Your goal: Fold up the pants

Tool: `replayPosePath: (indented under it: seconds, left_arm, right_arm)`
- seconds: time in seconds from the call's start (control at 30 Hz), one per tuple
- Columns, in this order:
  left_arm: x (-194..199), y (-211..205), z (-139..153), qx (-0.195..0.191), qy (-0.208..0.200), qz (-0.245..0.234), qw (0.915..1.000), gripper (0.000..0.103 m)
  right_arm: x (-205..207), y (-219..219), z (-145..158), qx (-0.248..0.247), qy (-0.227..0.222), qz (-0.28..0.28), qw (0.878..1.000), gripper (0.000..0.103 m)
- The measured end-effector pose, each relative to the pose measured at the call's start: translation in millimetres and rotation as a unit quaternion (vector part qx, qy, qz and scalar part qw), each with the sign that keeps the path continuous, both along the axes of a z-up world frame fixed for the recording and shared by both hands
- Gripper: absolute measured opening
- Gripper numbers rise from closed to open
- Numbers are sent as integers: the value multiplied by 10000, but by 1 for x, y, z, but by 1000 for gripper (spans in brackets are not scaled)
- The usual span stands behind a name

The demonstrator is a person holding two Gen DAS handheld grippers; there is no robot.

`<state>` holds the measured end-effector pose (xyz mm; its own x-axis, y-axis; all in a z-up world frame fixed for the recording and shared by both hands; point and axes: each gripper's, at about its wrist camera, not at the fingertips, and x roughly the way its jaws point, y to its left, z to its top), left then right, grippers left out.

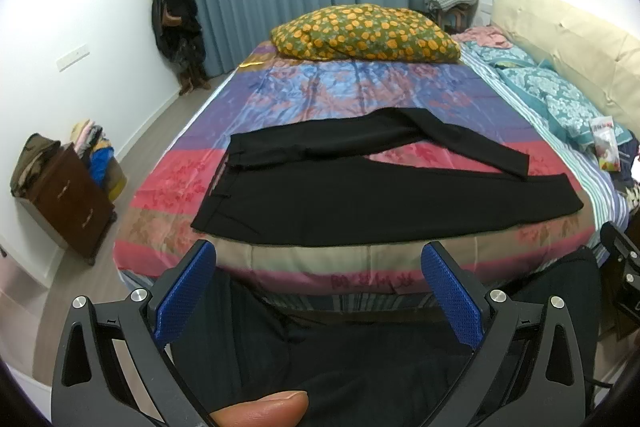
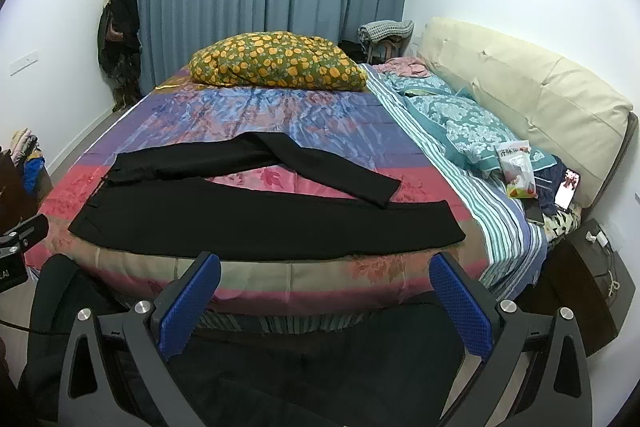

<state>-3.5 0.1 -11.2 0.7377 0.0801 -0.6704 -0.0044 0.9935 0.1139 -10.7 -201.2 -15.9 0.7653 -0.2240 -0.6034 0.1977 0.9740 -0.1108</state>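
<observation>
Black pants [image 1: 320, 199] lie spread on the bed's colourful cover [image 1: 360, 91], waist at the left, legs running right. The near leg lies flat and straight; the far leg bends and angles across toward it. The pants also show in the right wrist view [image 2: 260, 223]. My left gripper [image 1: 320, 267] is open and empty, held back from the bed's near edge, below the pants. My right gripper [image 2: 326, 275] is open and empty too, just in front of the near edge, below the near leg.
A flowered pillow [image 1: 364, 33] lies at the far end of the bed. Teal pillows [image 2: 464, 127], a snack bag [image 2: 518, 167] and a phone [image 2: 568, 189] sit along the cream headboard [image 2: 532, 87] at right. A brown drawer unit [image 1: 68, 199] stands left on the floor.
</observation>
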Motion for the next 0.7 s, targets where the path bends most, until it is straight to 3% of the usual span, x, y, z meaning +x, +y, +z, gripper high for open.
replayPosePath:
  seconds: [0.7]
  left_arm:
    - [0,2,1,-10,3,-1,10000,103]
  right_arm:
    - [0,-1,-7,-7,62,-44,10000,103]
